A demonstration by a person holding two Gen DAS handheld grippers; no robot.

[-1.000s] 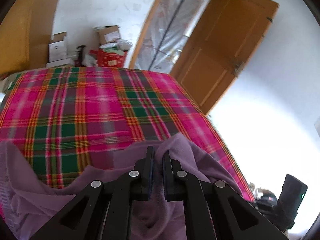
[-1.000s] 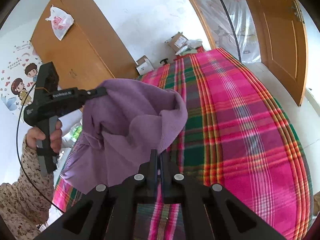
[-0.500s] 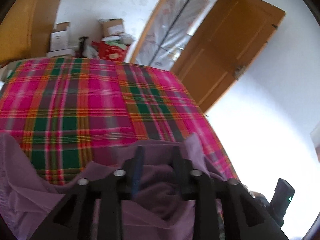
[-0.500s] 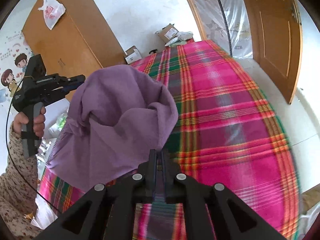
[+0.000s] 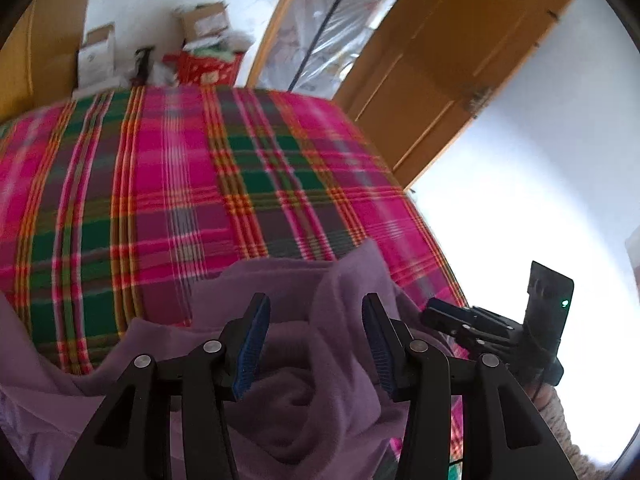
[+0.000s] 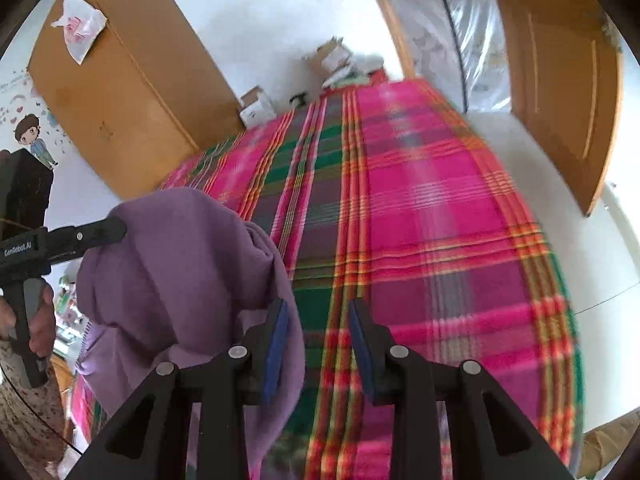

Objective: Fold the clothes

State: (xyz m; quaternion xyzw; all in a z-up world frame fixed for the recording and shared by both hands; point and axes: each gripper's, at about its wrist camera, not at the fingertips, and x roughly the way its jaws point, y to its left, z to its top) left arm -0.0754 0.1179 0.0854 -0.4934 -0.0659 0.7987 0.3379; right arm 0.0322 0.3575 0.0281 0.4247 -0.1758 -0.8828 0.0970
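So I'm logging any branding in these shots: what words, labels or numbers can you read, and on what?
"GenRobot.AI": white lettering on the side of the left gripper, seen in the right wrist view.
Plastic bag on the wardrobe: red print, too blurred to read.
Wall sticker: small writing above the cartoon figure, unreadable.
Cardboard boxes: labels too small to read.

Garment (image 5: 320, 392) bunched on the near edge of the bedcover (image 5: 200, 184), between the parted jaws of the left gripper (image 5: 316, 344). Right gripper (image 6: 318, 344) beside the garment's right edge, over the bedcover. Boxes (image 5: 200, 24) behind the bed; wardrobe (image 6: 120, 80) left, door (image 5: 448, 64) right.
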